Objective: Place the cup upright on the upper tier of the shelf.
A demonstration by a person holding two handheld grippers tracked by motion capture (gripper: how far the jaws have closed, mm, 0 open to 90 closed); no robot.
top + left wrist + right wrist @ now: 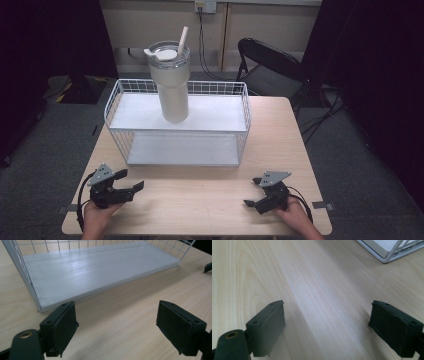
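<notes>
- On top shelf of wire rack (114,102): tall cream tumbler (172,85), upright, lid and straw (182,40) on.
- Lower shelf (95,272) bare.
- Left gripper (131,181) and right gripper (251,192) low over near edge of surface (200,195), well apart from rack; jaws on both spread wide, nothing held.
- Risk, as I judge it: tumbler is tall and stands high; a push near the lid could tip it over the low wire rim.

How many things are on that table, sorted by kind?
Tumbler with straw: 1
White wire shelf rack: 1
Handheld grippers: 2, the left gripper and the right gripper, both open and empty
Total: 4
</notes>
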